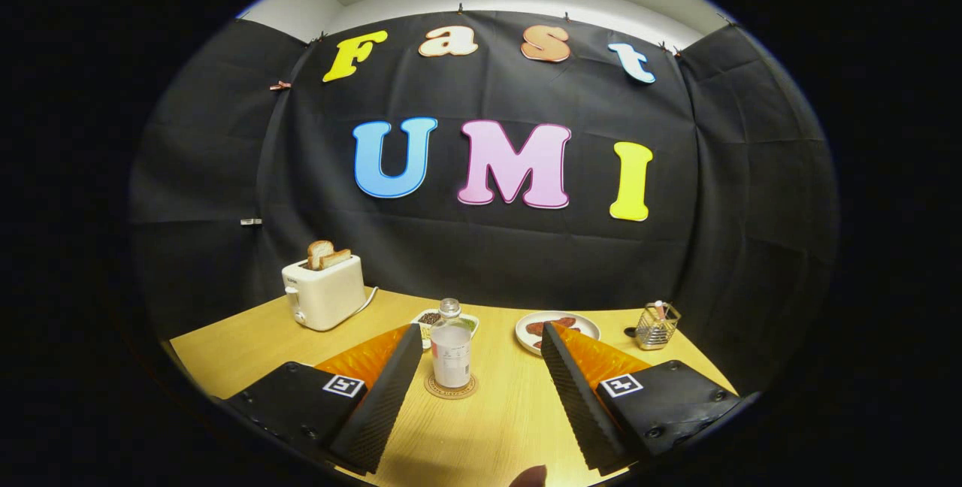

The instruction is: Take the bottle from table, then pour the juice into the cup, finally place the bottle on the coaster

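Observation:
A clear bottle [451, 346] with pale liquid and a white label stands upright on a round coaster [451, 387] on the wooden table [488, 427]. My gripper [481, 337] is open, its two fingers spread wide. The bottle stands between the fingers, closer to the left one, and neither finger touches it. The rounded dark top of something [532, 476] peeks up at the table's near edge, between the finger bases; I cannot tell what it is.
A white toaster [325, 291] with two bread slices sits at the back left. A small dish [427, 319] lies just behind the bottle. A plate with food [555, 329] and a wire holder [656, 325] stand at the back right.

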{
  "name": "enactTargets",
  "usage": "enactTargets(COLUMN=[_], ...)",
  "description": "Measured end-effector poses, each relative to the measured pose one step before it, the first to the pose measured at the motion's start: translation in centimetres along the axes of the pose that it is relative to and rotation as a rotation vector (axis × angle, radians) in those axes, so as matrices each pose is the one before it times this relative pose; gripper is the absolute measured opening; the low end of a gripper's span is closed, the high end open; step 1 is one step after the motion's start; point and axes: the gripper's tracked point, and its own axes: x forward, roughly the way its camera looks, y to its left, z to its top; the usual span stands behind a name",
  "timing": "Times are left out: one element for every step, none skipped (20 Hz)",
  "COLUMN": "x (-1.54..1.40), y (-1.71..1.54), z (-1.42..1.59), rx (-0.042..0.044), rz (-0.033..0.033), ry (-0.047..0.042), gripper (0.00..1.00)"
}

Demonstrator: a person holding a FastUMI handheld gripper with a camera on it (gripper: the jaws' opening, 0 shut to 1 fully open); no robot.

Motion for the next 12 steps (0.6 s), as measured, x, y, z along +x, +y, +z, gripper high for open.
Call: enactTargets(x=[-0.645,-0.57,-0.546,-0.488,-0.491,-0.518,-0.526,-0.529,-0.441,-0.49,-0.438,-0.429], y=[-0.359,-0.346,-0.258,-0.404,-0.395,-0.31,-0.368,-0.272,-0.149,-0.14,-0.167,-0.143], z=[0.931,0.863,0.823,0.828,0.835,0.9,0.878,0.708,0.683,0.588,0.532,0.361], rx=[-0.00685,-0.00457,-0.00366,-0.00421,-0.00282,-0.00353,-0.00365,-0.00318,-0.00336,-0.00269,-0.00176,-0.00459], rz=[-0.00396,-0.00576,-0.00124,-0.00848,-0.00617,-0.00927,-0.01088,-0.00979,-0.0095,-0.00819,-0.0114,-0.00794], ry=[-0.01201,-0.00837,-0.00738,-0.00663,-0.00666,-0.00834,-0.00921,-0.00788,-0.00855,-0.00886,-0.00931,-0.00538], gripper=[0.97,0.97,0.97,0.97,0.97,0.97,0.97,0.98,0.97,0.97,0.97,0.97])
